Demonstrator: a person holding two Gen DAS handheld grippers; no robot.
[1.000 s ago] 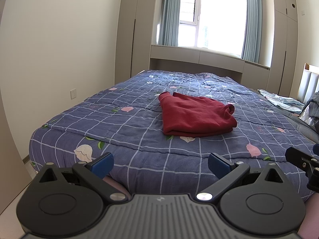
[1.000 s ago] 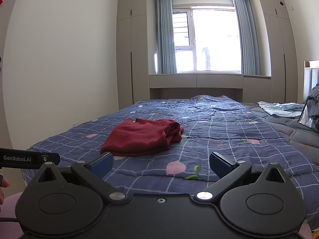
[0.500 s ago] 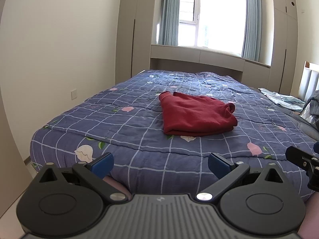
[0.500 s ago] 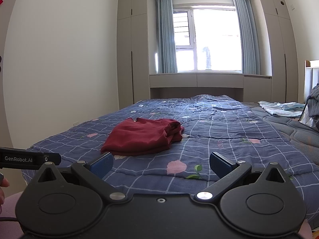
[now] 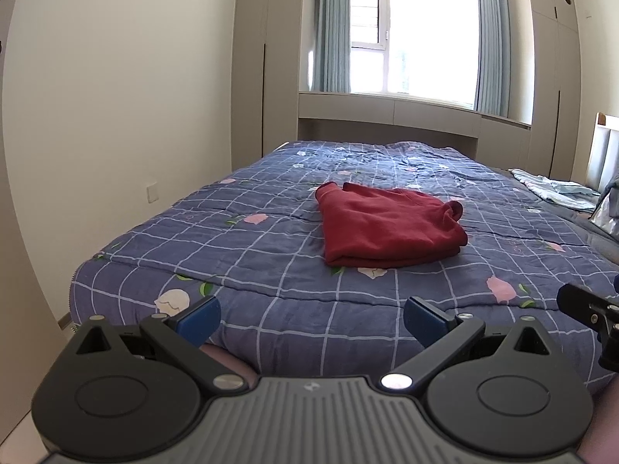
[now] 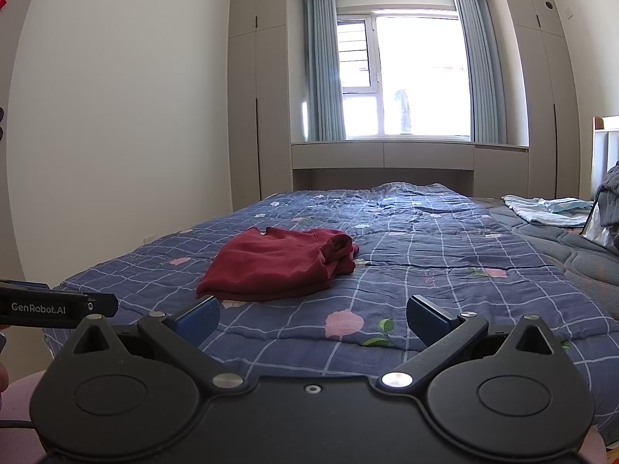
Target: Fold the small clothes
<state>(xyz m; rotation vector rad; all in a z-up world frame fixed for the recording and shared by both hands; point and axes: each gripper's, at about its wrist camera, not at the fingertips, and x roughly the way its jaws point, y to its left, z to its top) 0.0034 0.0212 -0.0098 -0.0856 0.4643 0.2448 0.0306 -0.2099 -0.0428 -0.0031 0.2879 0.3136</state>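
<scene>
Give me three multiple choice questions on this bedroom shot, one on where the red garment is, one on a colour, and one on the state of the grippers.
1. Where does the red garment lie?
A. On the checked bedspread
B. On the floor
C. On the window ledge

2. What colour are the curtains?
A. Yellow
B. Grey-blue
C. Red

3. How do the left gripper and right gripper stand?
A. Both shut on the garment
B. One open, one shut
C. Both open, holding nothing

Answers:
1 A, it rests in a folded pile on the quilt, mid-bed.
2 B, grey-blue drapes hang on both sides of the window.
3 C, each pair of blue fingertips is spread wide, short of the cloth.
</scene>
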